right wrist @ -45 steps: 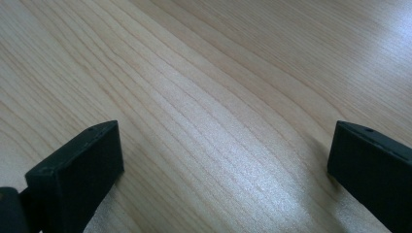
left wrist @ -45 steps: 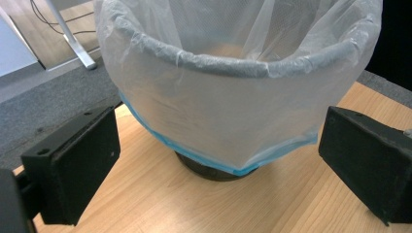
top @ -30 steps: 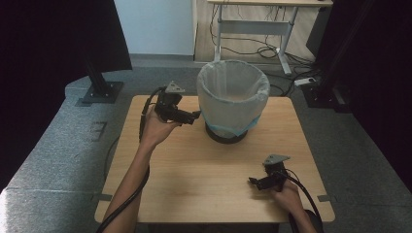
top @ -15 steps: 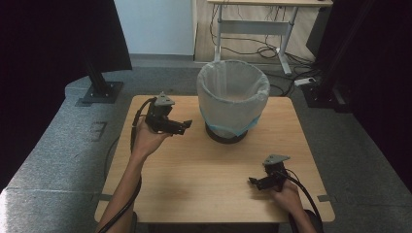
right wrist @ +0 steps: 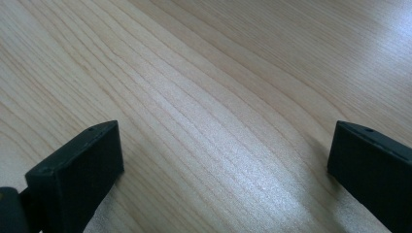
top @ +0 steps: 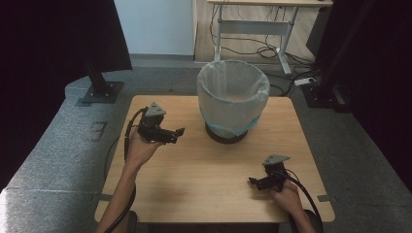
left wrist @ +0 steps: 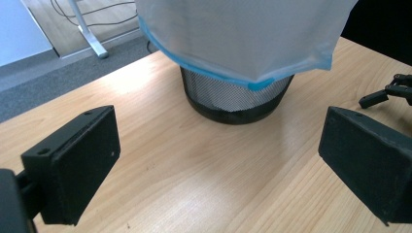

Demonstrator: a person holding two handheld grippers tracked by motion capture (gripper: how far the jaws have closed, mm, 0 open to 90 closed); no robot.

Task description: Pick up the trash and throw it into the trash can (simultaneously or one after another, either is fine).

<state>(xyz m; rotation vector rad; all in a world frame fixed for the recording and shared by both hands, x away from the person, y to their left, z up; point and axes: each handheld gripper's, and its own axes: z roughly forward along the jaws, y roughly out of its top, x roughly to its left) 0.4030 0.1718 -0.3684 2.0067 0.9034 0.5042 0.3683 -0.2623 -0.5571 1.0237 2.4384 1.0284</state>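
Two open grippers and a round bin on a wooden table

The round bin [top: 232, 99] stands at the far middle of the smooth, pale wood table [top: 194, 179]. It is black wire mesh, lined with a thin, see-through bag with a blue edge [left wrist: 252, 85] that hangs over its rim. The left gripper [top: 178, 133] is held just left of the bin, apart from it, with flat black blocky jaws wide open and empty. The right gripper [top: 253, 181] sits low at the near right, jaws wide open over bare wood.
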